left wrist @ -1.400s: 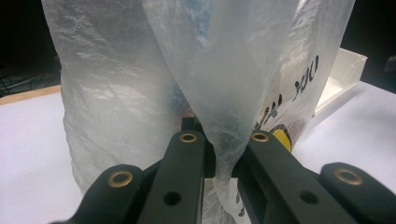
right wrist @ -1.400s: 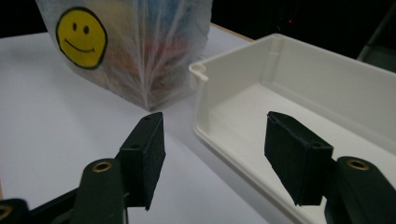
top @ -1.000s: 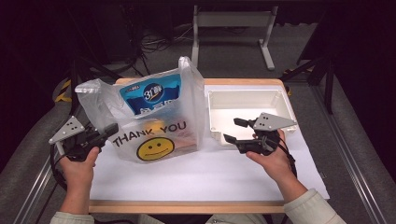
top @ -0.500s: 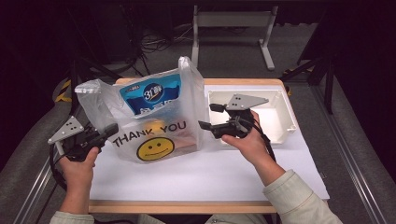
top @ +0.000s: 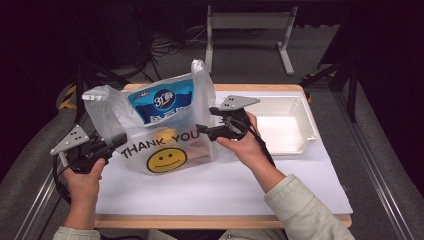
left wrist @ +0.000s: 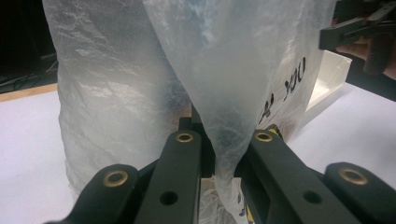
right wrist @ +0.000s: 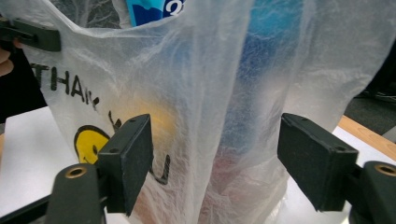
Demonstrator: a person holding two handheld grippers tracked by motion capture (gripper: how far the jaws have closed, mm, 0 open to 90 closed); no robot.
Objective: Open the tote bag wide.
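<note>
A translucent plastic bag (top: 160, 130) printed THANK YOU above a yellow smiley stands on the white mat, with a blue packet (top: 162, 102) inside. My left gripper (top: 120, 141) is at the bag's left side, shut on a gathered fold of the bag (left wrist: 229, 112). My right gripper (top: 205, 118) is at the bag's right edge, open; its jaws have just been opening. In the right gripper view its jaws (right wrist: 215, 140) stand either side of the bag (right wrist: 187, 70) with a gap at each pad.
A white rectangular tray (top: 311, 125) sits to the right of the bag, behind my right hand. The white mat (top: 225, 185) covers a wooden table. A metal stand (top: 245, 22) and cables lie on the dark floor beyond the table.
My right gripper has moved left from over the tray to the bag's right edge. The left gripper and the bag have stayed in place.
</note>
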